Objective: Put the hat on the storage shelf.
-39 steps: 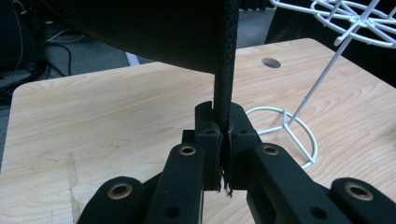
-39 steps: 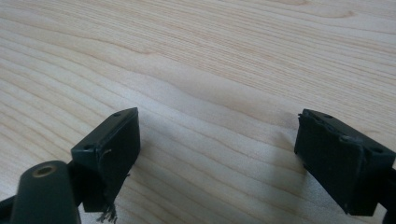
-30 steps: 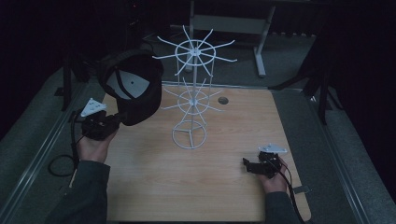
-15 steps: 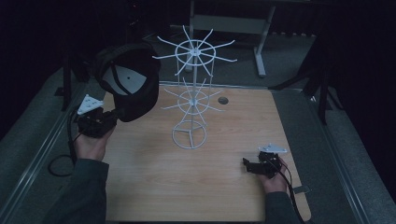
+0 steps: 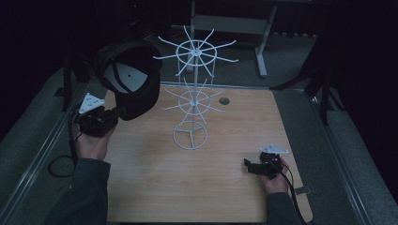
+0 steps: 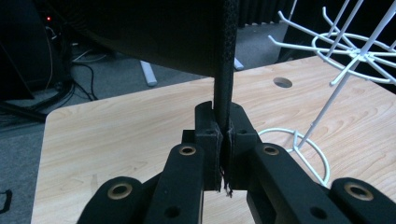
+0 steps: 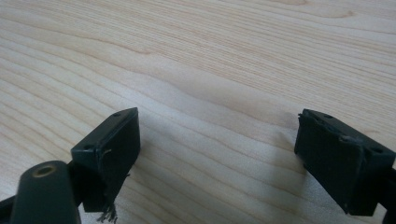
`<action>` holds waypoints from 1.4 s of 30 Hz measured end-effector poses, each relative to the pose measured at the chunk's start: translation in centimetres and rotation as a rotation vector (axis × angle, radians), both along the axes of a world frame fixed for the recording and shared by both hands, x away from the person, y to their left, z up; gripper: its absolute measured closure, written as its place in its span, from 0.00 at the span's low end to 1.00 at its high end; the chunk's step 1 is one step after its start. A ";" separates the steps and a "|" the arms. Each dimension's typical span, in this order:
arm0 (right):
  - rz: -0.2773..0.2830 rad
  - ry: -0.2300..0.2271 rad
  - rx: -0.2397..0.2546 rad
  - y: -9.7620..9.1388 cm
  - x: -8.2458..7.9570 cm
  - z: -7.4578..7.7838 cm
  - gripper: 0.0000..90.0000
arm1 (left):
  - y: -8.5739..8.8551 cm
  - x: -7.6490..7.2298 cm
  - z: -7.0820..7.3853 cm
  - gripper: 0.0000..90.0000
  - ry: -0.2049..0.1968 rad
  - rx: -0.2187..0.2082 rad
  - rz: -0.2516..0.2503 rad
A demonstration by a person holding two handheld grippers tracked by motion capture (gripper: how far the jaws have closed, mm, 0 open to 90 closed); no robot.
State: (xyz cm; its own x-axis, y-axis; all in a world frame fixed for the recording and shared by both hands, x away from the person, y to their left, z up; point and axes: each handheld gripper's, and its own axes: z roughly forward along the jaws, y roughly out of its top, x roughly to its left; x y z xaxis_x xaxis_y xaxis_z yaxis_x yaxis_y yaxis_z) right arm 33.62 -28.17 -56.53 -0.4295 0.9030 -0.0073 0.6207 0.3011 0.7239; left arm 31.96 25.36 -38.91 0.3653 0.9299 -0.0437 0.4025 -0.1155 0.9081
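Cap (image 5: 133, 84) lifted nearer the white rack (image 5: 192, 93) — left jaws clench its brim, right jaws released.

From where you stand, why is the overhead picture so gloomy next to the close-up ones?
High view: dim, underexposed; the black cap melts into the dark room, the white wire rack stands out. Left gripper view: brighter, cap brim sharp. Right gripper view: table evenly lit, soft shadows under the jaws.
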 end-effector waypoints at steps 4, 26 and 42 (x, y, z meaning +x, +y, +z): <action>0.000 -0.001 0.001 0.0 0.0 0.0 0.16 | -0.3 0.1 0.3 0.96 -0.007 0.005 -0.002; -0.001 0.001 0.002 0.0 0.0 0.0 0.16 | -1.2 0.2 1.0 0.96 -0.045 0.018 0.007; -0.001 0.001 0.000 0.0 0.0 0.0 0.16 | -2.0 0.1 1.7 0.96 -0.069 0.043 0.018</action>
